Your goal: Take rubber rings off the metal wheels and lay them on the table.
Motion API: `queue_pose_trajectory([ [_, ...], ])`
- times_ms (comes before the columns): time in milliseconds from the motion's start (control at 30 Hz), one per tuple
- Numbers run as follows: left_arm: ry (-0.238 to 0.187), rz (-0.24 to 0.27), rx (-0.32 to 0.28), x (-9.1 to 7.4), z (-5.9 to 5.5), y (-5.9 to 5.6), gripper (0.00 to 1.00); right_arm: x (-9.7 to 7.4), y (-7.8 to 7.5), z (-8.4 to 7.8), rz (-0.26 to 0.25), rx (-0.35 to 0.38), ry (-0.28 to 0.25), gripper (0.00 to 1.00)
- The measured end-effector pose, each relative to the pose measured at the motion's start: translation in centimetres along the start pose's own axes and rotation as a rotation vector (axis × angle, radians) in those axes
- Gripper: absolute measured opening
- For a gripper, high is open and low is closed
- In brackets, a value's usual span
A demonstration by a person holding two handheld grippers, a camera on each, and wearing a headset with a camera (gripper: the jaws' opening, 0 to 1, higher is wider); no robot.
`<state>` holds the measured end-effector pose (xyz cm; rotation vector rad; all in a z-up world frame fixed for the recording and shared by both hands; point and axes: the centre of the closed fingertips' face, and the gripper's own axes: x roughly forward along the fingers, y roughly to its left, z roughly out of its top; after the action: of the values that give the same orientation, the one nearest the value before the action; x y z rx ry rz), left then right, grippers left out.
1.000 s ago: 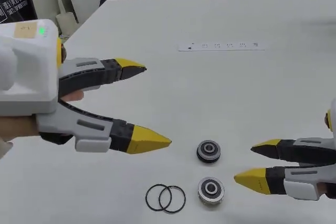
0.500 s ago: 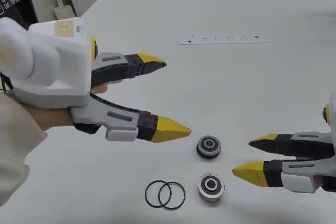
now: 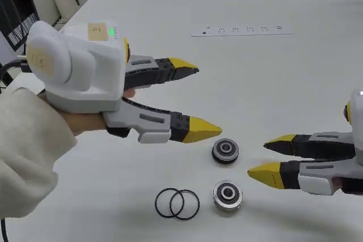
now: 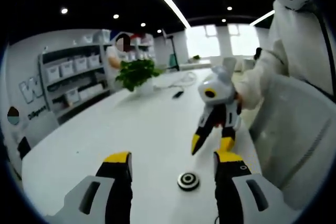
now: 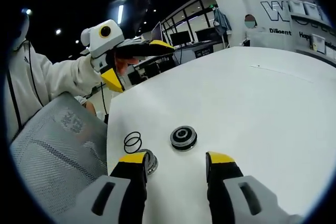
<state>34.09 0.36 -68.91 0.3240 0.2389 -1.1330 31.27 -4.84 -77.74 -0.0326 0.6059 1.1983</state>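
Black rings lie overlapped just beside one metal wheel.

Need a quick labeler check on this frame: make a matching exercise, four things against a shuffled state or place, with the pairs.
Column 1:
1. rings
2. far wheel
3. near wheel
4. left gripper

Column 2:
A. silvery rim, right beside the rings
B. jaws wide apart, holding nothing
C. two, overlapping, lying flat
D. dark rim, farther from the rings

Pairs: 1-C, 2-D, 3-A, 4-B
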Motion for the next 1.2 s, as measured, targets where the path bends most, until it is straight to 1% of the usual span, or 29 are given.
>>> queue_pose_trajectory([
  [133,-0.001,-0.015,0.000,0.8,-0.4,-0.4,0.61,0.4,-0.2,-0.2,0.006,-0.015,0.006,0.39],
  [267,-0.002,-0.023,-0.012,1.6,-0.9,-0.4,0.57,0.7,-0.4,-0.2,0.012,-0.024,0.005,0.38],
  [400,0.007,-0.029,-0.015,2.4,-1.8,-0.4,0.49,1.1,-0.7,-0.1,0.014,-0.037,0.005,0.36],
  [467,0.004,-0.036,-0.024,2.9,-2.1,-0.5,0.47,1.3,-0.8,-0.1,0.016,-0.042,0.006,0.36],
  [600,0.001,-0.031,-0.030,3.4,-2.7,-0.5,0.42,1.5,-1.1,-0.1,0.019,-0.051,0.006,0.35],
  [767,0.030,-0.043,-0.043,3.9,-4.5,-1.0,0.37,1.8,-1.4,-0.3,0.020,-0.060,0.012,0.33],
  [833,0.040,-0.050,-0.047,4.0,-5.0,-1.2,0.36,1.9,-1.5,-0.3,0.021,-0.064,0.013,0.33],
  [933,0.048,-0.052,-0.049,4.2,-5.4,-1.5,0.34,2.2,-1.4,-0.2,0.027,-0.076,0.008,0.32],
  [1000,0.054,-0.049,-0.050,4.4,-5.7,-1.5,0.32,2.4,-1.4,-0.1,0.032,-0.089,0.004,0.31],
  [1067,0.064,-0.039,-0.038,4.4,-6.1,-1.4,0.29,2.6,-1.3,-0.1,0.036,-0.099,0.004,0.30],
  [1200,0.077,-0.045,-0.043,4.7,-6.7,-1.6,0.26,2.9,-1.1,-0.2,0.046,-0.112,0.005,0.29],
])
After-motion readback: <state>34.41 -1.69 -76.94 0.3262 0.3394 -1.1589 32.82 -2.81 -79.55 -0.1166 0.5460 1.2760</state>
